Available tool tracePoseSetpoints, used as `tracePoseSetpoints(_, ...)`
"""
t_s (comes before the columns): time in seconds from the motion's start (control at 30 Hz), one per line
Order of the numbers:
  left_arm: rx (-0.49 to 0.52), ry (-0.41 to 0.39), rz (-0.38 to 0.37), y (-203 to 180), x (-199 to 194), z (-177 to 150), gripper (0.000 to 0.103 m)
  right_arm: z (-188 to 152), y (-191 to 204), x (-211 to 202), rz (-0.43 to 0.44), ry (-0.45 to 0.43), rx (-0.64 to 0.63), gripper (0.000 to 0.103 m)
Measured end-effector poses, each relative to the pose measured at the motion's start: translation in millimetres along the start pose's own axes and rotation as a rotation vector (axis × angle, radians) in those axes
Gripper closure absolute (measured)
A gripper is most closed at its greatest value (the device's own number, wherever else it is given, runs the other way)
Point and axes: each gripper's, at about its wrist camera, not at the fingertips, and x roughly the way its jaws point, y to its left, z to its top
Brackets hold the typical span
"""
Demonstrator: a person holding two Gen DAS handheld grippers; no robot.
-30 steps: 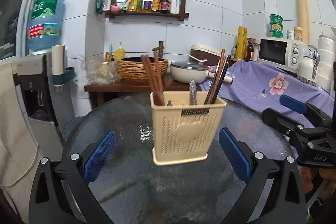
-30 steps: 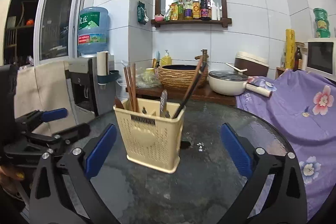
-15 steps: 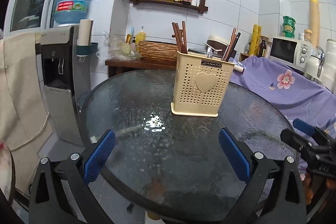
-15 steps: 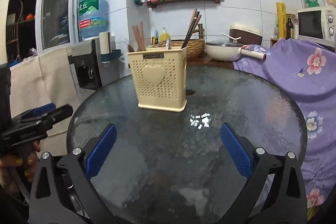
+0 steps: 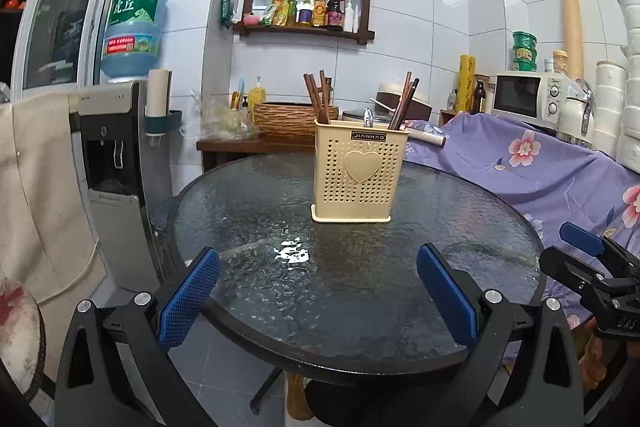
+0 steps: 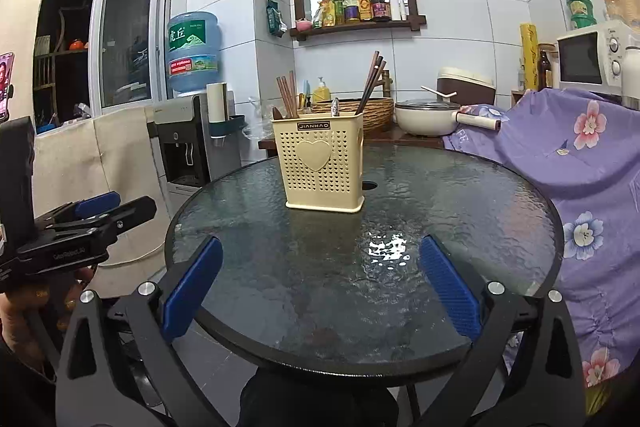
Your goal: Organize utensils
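Left wrist view: the left gripper (image 5: 318, 297) has its blue-padded fingers spread wide and empty over the round dark glass table (image 5: 460, 223). Ahead of it stands a cream perforated plastic utensil holder (image 5: 360, 177) with a heart emblem, holding brown wooden chopsticks (image 5: 316, 99) at left, darker chopsticks (image 5: 403, 101) at right and a metal utensil handle (image 5: 368, 117) between.

Right wrist view: the right gripper (image 6: 320, 289) is likewise spread and empty, the holder ahead, slightly left.
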Motion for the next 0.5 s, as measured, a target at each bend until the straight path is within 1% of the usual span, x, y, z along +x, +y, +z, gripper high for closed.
tracePoseSetpoints(0.27, -0.001, 0.006, -0.014, -2, -6, 0, 0.006, 4, -1, -15, -0.018, -0.034, -0.004, 0.006)
tracePoseSetpoints(0.5, -0.034, 0.016, -0.032, 2, -9, 1, 0.006, 2, 3, -16, -0.008, -0.026, -0.023, 0.006)
